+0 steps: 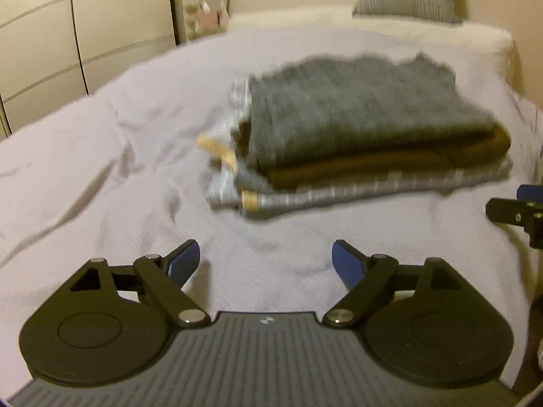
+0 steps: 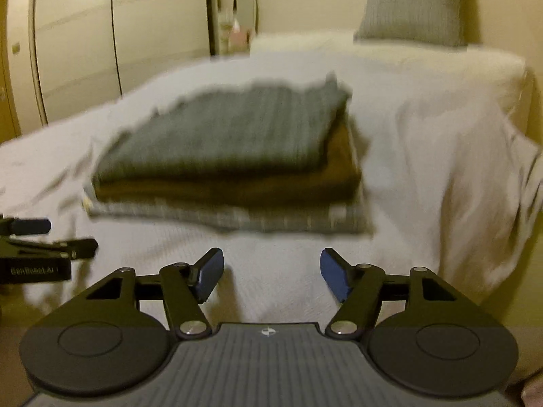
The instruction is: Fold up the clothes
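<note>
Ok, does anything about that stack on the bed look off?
Mostly tidy. The striped bottom garment sticks out unevenly at the stack's left end, tan trim poking past the grey top fold. Both grippers are open, clear of it.

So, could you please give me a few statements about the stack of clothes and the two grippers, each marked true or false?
1. The grey garment lies on top of the stack. True.
2. The brown garment is at the bottom of the stack. False: it sits in the middle, above the striped grey garment.
3. The left gripper has its jaws shut on a garment. False: its jaws are open and hold nothing.
4. The right gripper has open, empty jaws. True.
5. The stack rests on the white bedspread. True.
6. The grey pillow lies on top of the stack. False: it stands at the head of the bed, apart from the stack.
</note>
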Demonstrator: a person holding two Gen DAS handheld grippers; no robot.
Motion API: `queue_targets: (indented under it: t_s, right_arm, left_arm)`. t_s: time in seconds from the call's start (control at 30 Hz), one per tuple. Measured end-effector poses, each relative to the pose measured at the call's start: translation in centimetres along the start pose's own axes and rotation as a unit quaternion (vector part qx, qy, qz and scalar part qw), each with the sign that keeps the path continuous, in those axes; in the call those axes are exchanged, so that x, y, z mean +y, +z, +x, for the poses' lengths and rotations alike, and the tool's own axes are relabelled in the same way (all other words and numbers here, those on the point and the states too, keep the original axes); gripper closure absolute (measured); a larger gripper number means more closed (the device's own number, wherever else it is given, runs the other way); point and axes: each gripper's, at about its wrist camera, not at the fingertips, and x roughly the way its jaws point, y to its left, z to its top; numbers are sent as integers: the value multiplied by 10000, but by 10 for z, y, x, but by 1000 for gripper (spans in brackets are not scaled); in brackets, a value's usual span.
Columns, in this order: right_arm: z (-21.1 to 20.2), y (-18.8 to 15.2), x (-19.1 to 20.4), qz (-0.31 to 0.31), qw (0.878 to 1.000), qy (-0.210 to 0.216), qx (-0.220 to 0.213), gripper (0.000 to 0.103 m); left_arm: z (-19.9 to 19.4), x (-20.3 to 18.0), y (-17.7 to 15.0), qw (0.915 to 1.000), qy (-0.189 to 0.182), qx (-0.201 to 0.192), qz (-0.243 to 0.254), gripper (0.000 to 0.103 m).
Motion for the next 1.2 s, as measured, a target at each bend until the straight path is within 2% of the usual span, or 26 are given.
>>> queue_targets:
  t_s: [0.03, 0.13, 0.27, 0.47, 0.53, 0.63, 0.73, 1.03, 1.2]
  right_arm:
    - [0, 1, 2, 5, 10000, -21, -66, 36]
    - [20, -7, 1, 125, 9995, -124, 272, 35]
    - [23, -17, 7, -120, 9994, -269, 187, 34]
    - [26, -20, 5, -74, 9994, -266, 186, 29]
    - [26, -18, 6, -51, 9994, -270, 215, 25]
    - [26, -16, 7, -14, 9992, -285, 272, 18]
    - [26, -16, 6, -12, 9991, -291, 298, 15]
    - [26, -17, 5, -99, 9992, -248, 298, 15]
    - [26, -16, 4, -81, 9991, -207, 355, 14]
  left_arm:
    - [-1, 0, 2, 9999, -90, -59, -54, 20]
    - [10, -7, 1, 9996, -224, 131, 61, 11]
    - [25, -8, -6, 9991, -245, 341, 36, 1]
    - [29, -7, -7, 9987, -308, 413, -22, 1]
    - [27, -10, -4, 9988, -249, 423, 44, 1]
    - [24, -16, 2, 9983, -353, 455, 16, 1]
    - [30, -17, -2, 9985, -340, 434, -47, 0]
    - [29, -18, -6, 9990, -343, 292, 57, 1]
    - [30, -13, -4, 9982, -457, 384, -79, 1]
